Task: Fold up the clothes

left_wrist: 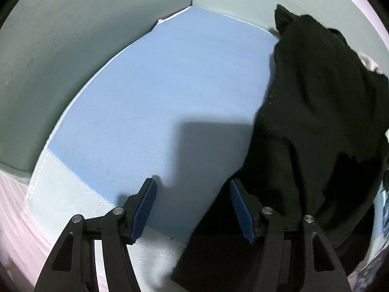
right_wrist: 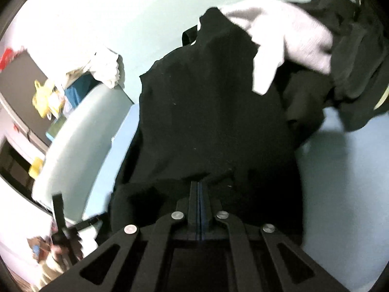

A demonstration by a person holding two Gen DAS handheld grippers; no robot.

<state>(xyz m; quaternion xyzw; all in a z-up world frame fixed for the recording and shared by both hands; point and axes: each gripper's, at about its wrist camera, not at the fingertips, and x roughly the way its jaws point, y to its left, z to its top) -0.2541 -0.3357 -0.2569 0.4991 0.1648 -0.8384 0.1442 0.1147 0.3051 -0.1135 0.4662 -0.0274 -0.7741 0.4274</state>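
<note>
A black garment (left_wrist: pixel 316 121) lies crumpled on the right side of a light blue sheet (left_wrist: pixel 182 85). My left gripper (left_wrist: pixel 192 181) hangs open just above the sheet. Nothing sits between its blue pads (left_wrist: pixel 145 206), and the garment's left edge runs under the right finger. In the right wrist view the same black garment (right_wrist: pixel 206 97) fills the middle. My right gripper (right_wrist: pixel 198 183) is shut, and the black cloth puckers around its closed tips, so it looks pinched there. A pale grey-white garment (right_wrist: pixel 291 31) lies over the black one's far end.
Pale green padded walls (left_wrist: pixel 73 48) meet in a corner behind the sheet. Another dark garment (right_wrist: pixel 359 48) is heaped at the far right. Shelves with yellow and blue clutter (right_wrist: pixel 48 97) stand off to the left. A pink striped cloth (left_wrist: pixel 14 219) borders the sheet.
</note>
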